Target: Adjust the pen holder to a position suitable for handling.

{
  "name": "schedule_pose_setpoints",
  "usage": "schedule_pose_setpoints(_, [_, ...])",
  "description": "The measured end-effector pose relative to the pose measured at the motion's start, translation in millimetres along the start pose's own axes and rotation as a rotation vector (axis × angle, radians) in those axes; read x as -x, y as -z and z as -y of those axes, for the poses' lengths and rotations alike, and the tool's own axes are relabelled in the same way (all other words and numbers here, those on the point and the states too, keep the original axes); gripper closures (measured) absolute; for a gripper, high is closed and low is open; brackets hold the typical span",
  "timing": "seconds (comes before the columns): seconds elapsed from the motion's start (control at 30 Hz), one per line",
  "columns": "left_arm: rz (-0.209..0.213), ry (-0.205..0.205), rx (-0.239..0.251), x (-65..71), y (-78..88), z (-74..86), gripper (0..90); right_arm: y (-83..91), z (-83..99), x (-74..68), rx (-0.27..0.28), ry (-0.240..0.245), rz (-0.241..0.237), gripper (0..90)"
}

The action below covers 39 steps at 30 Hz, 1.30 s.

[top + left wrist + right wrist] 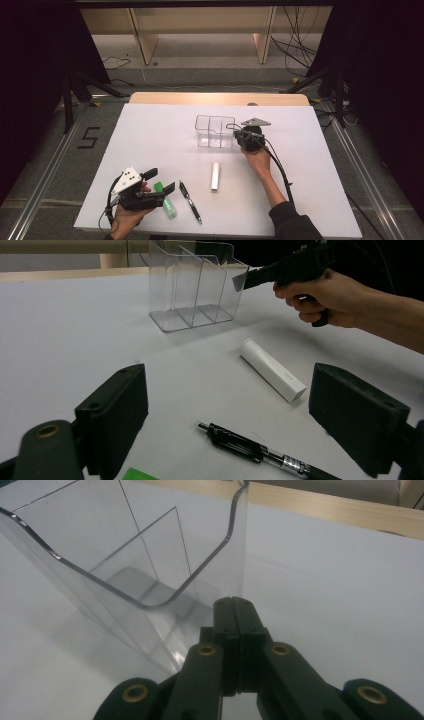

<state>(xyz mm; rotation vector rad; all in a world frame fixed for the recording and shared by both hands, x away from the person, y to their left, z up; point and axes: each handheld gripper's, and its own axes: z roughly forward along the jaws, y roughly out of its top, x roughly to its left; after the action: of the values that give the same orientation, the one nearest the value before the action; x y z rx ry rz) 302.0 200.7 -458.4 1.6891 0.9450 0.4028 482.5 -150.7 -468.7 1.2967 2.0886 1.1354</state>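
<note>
A clear plastic organizer (215, 131) (192, 285) (125, 555) with divided compartments stands empty at mid-table. My right gripper (238, 134) (235, 615) is shut with nothing in it, its tips right beside the organizer's right wall; in the left gripper view it (242, 279) reaches the same wall. My left gripper (160, 181) (235, 415) rests open at the front left with nothing gripped. A green marker (167, 202) (140, 474) lies by its jaws. A black pen (190, 201) (250, 445) and a white tube (215, 176) (272, 370) lie ahead of it.
The white tabletop (150, 140) has a wooden strip (220, 98) along its far edge. Beyond it are floor cables and wooden furniture legs (147, 47). Dark stands flank the table on both sides.
</note>
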Motion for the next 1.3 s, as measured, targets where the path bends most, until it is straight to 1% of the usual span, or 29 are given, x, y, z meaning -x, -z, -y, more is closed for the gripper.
schedule_pose_setpoints(0.13, [-0.001,-0.001,0.003,-0.3,0.4,-0.2,15.8,-0.6,0.8,0.3,-0.008,-0.006,-0.006,90.0])
schedule_pose_setpoints(0.23, [-0.003,0.000,0.003,-0.7,0.8,-0.1,15.8,2.8,-0.4,1.0,0.002,-0.009,0.002,89.6])
schedule_pose_setpoints(0.3, [-0.007,0.006,0.009,-0.7,0.9,-0.1,15.8,8.9,-2.2,1.0,0.013,-0.014,0.007,87.9])
schedule_pose_setpoints(0.37, [-0.008,0.004,0.007,-1.4,1.4,0.1,15.8,17.8,-3.3,-1.7,0.026,0.004,0.009,86.2])
schedule_pose_setpoints(0.43, [-0.010,0.006,0.005,-2.0,1.7,0.2,15.8,26.4,-4.1,-5.7,0.031,0.025,0.014,80.0])
schedule_pose_setpoints(0.5, [-0.012,0.006,0.009,-2.1,2.1,0.1,15.8,34.9,-3.5,-8.5,0.044,0.018,-0.015,75.5])
schedule_pose_setpoints(0.53, [-0.011,0.007,0.007,-2.1,2.2,0.2,15.8,39.0,-2.3,-10.4,0.059,0.020,-0.022,72.4])
schedule_pose_setpoints(0.6, [-0.013,0.006,0.003,-2.4,2.1,0.4,15.8,46.6,-0.1,-14.4,0.067,0.022,-0.018,63.4])
schedule_pose_setpoints(0.67, [-0.015,0.009,0.004,-2.2,1.7,0.3,15.8,53.6,2.9,-18.8,0.075,0.021,-0.028,57.0])
schedule_pose_setpoints(0.7, [-0.016,0.007,0.003,-2.1,1.7,0.3,15.7,57.5,5.0,-22.1,0.080,0.017,-0.043,52.7])
schedule_pose_setpoints(0.77, [-0.017,0.007,0.002,-2.0,1.7,0.5,15.8,65.8,11.0,-30.5,0.089,0.024,-0.066,48.0])
schedule_pose_setpoints(0.83, [-0.018,0.011,0.001,-2.3,1.8,0.6,15.8,73.5,18.1,-39.5,0.093,0.044,-0.083,45.1])
schedule_pose_setpoints(0.87, [-0.018,0.010,0.003,-2.6,2.1,0.4,15.8,76.5,21.2,-43.5,0.096,0.040,-0.094,44.1])
schedule_pose_setpoints(0.93, [-0.019,0.007,0.002,-2.4,2.5,0.5,15.8,80.7,24.5,-49.6,0.075,0.036,-0.130,40.5])
schedule_pose_setpoints(1.0, [-0.018,0.008,0.002,-2.5,2.5,0.5,15.8,85.9,26.5,-53.8,0.078,0.017,-0.152,39.4])
schedule_pose_setpoints(1.03, [-0.019,0.009,0.001,-2.6,2.5,0.6,15.8,88.2,27.2,-55.4,0.081,0.011,-0.161,38.5])
schedule_pose_setpoints(1.1, [-0.021,0.012,0.003,-2.7,2.7,0.8,15.8,90.7,28.0,-59.3,0.082,0.016,-0.162,36.7])
schedule_pose_setpoints(1.2, [-0.022,0.016,0.007,-2.9,3.2,0.7,15.8,91.4,29.0,-64.9,0.073,0.018,-0.185,35.1])
schedule_pose_setpoints(1.27, [-0.023,0.015,0.007,-3.0,3.3,0.8,15.8,92.1,29.9,-70.0,0.067,0.026,-0.194,33.7])
schedule_pose_setpoints(1.3, [-0.023,0.016,0.008,-3.2,3.4,0.8,15.8,92.4,30.2,-73.0,0.064,0.038,-0.206,32.8])
